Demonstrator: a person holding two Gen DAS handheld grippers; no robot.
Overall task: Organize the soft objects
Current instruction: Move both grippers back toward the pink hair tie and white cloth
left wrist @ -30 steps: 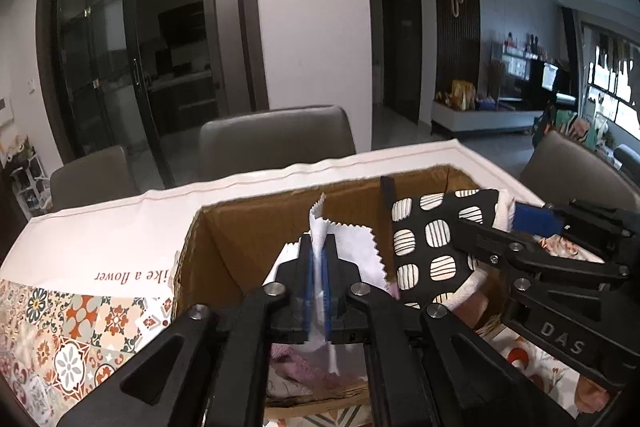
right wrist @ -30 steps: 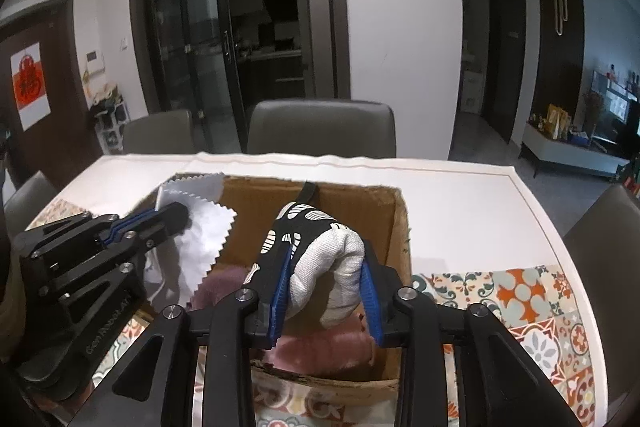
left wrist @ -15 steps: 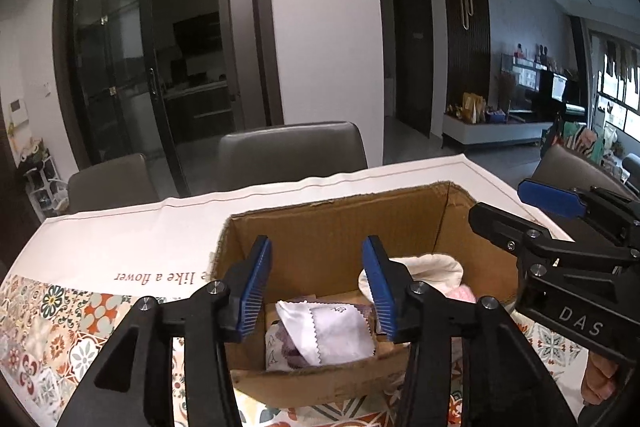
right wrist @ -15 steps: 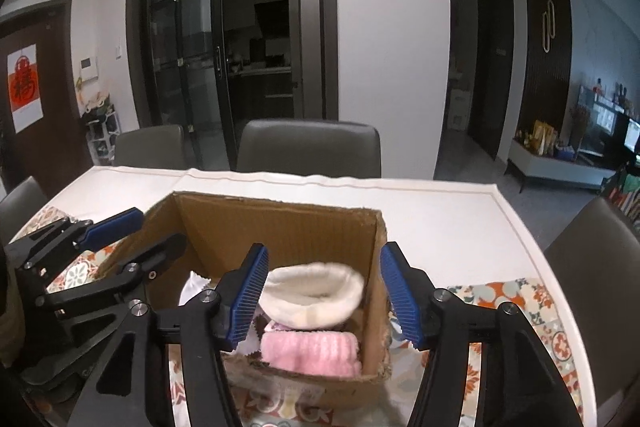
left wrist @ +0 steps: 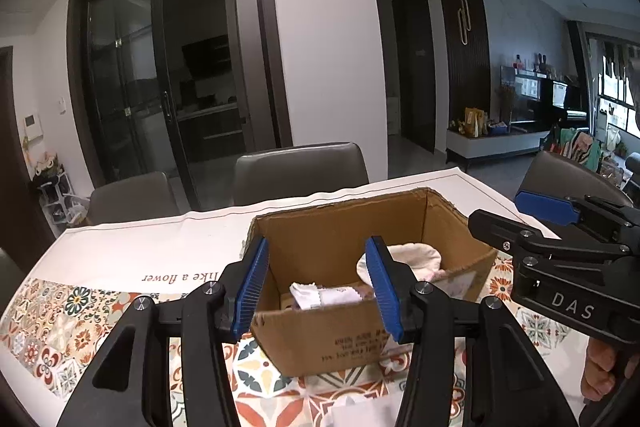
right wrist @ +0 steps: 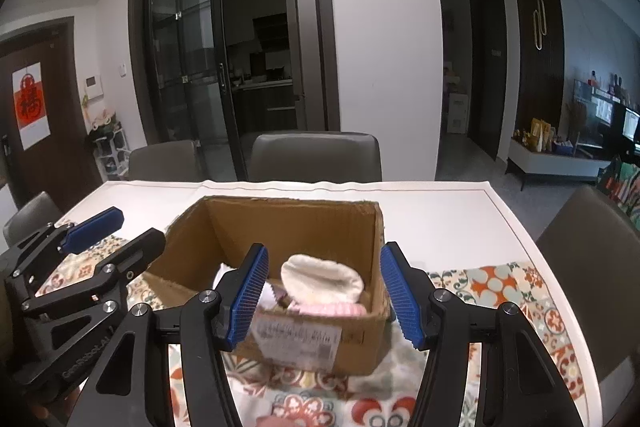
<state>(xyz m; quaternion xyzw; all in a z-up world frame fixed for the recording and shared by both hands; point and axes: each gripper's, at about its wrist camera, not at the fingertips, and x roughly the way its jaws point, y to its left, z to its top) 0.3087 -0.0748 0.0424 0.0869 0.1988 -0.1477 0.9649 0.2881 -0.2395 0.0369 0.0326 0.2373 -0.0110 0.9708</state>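
An open cardboard box (left wrist: 344,339) (right wrist: 320,343) stands on the patterned tablecloth. Inside lie a cream soft item (left wrist: 416,255) (right wrist: 320,277), a pink one (right wrist: 328,308) and a white cloth (left wrist: 316,294). My left gripper (left wrist: 316,287) is open and empty, held above the box's near side; it also shows at the left of the right wrist view (right wrist: 116,227). My right gripper (right wrist: 324,291) is open and empty, in front of the box; it shows at the right of the left wrist view (left wrist: 532,211).
Grey chairs (left wrist: 300,167) (right wrist: 316,157) stand behind the white table (right wrist: 440,211). Another chair (right wrist: 592,239) is at the right. A white soft item (left wrist: 360,411) lies on the cloth at the near edge. Glass doors are behind.
Both grippers let go of their items into the box, opened, and drew back up and away from it. The white cloth and patterned item now lie inside.
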